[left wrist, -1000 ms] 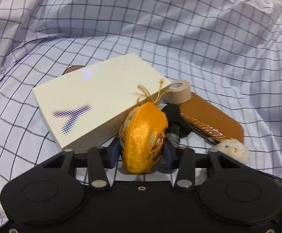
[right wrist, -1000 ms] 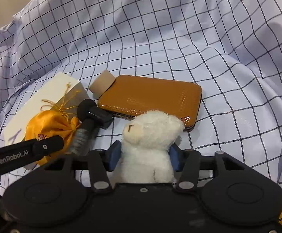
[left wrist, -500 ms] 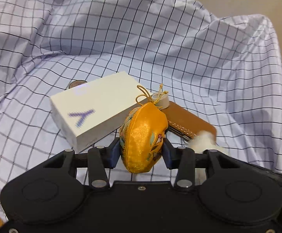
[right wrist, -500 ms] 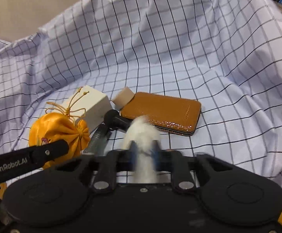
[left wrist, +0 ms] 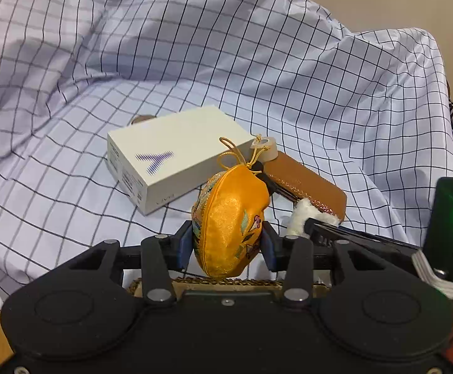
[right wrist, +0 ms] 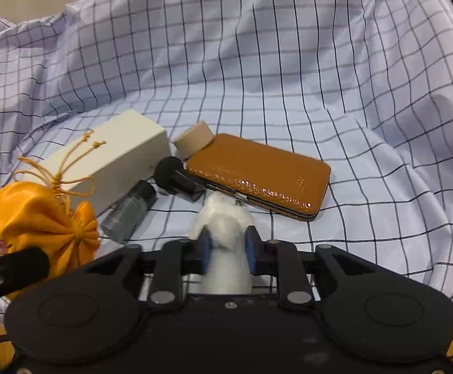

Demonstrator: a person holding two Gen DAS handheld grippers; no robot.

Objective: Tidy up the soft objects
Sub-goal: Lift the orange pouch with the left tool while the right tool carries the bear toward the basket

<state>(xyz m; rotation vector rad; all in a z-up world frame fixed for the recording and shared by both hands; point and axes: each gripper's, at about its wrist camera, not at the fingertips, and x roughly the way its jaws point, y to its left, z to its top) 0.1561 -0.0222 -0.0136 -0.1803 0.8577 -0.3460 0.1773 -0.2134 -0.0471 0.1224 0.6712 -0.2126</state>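
My left gripper (left wrist: 228,237) is shut on an orange satin drawstring pouch (left wrist: 229,218), held clear above the checked cloth (left wrist: 195,62). The same pouch (right wrist: 36,218) shows at the left edge of the right wrist view. A small white plush toy (right wrist: 223,221) is squeezed narrow between the blue pads of my right gripper (right wrist: 226,243), whose jaws are opening slightly. In the left wrist view the plush (left wrist: 301,215) peeks out at the right, in front of the brown wallet.
On the cloth lie a white box (left wrist: 176,159), a brown wallet (right wrist: 257,171), a beige tape roll (right wrist: 193,138), a small grey bottle (right wrist: 129,212) and a black cylindrical piece (right wrist: 173,174). A woven basket rim (left wrist: 211,280) shows under the left gripper.
Both grippers pulled back and up from the pile. The right jaws closed on the plush, squeezing it narrow, and lifted it. The pouch stayed gripped.
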